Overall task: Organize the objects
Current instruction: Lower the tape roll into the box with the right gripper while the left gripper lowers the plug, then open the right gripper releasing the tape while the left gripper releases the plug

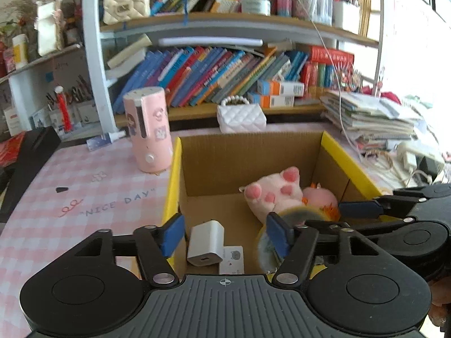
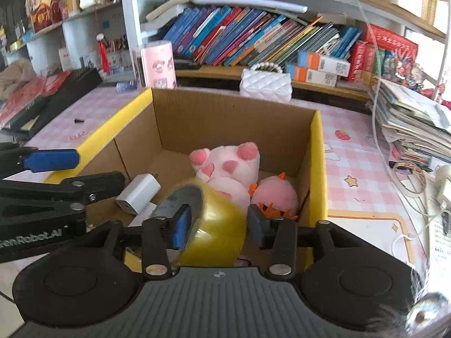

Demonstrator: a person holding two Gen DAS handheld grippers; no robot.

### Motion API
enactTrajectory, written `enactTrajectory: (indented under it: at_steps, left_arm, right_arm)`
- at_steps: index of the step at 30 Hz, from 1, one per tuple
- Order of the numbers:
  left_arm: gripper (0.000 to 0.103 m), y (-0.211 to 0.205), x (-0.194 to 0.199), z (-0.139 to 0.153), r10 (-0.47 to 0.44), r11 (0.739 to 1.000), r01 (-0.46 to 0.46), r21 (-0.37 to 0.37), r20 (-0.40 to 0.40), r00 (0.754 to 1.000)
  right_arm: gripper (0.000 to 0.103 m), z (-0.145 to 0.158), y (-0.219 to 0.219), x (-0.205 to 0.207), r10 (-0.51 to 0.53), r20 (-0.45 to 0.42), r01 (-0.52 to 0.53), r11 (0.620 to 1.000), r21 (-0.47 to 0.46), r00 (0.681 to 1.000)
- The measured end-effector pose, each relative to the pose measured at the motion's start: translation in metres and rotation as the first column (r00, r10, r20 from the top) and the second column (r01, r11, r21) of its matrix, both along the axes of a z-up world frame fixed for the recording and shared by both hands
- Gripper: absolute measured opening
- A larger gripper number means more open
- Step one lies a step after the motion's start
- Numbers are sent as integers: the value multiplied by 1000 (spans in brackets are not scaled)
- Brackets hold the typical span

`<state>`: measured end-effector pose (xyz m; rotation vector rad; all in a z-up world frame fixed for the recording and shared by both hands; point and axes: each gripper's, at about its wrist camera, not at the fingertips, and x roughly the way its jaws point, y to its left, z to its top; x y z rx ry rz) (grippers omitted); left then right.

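An open cardboard box [image 1: 346,163] [image 2: 112,129] with yellow flaps stands on the pink checked table. Inside it lie a white charger [image 1: 205,242] [image 2: 138,194], a pink-and-white plush paw [image 1: 270,191] [image 2: 228,166] and a pink plush with orange spikes [image 1: 321,197] [image 2: 274,194]. My left gripper [image 1: 225,235] hangs open over the box's near left corner, with the charger lying below between its fingers, untouched. My right gripper [image 2: 218,225] is open around a yellow tape roll [image 2: 214,225] [image 1: 298,214] that rests in the box. Each gripper's blue pad [image 1: 358,208] [image 2: 50,160] shows in the other's view.
A pink cylinder [image 1: 148,129] stands left of the box, and a white quilted purse [image 1: 241,117] [image 2: 265,84] behind it. A stack of papers [image 1: 372,118] [image 2: 411,118] and cables lie to the right. A black device [image 1: 28,155] sits at the far left. Bookshelves fill the back.
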<state>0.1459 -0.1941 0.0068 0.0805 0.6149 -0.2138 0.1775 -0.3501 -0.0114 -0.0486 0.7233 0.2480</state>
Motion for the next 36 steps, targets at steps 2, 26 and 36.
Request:
enactTrajectory:
  at_steps: [2, 26, 36]
  left_arm:
    - [73, 3, -8, 5, 2, 1000, -2, -6, 22, 1000]
    - [87, 113, -119, 11, 108, 993, -106, -43, 39, 993]
    - [94, 148, -163, 2, 137, 991, -137, -13, 18, 990]
  right_arm:
    - [49, 4, -1, -7, -14, 17, 14, 1000, 3, 1000]
    - [65, 19, 66, -137, -253, 63, 249, 966, 65, 965]
    - [80, 15, 116, -186, -223, 68, 222, 975, 31, 972]
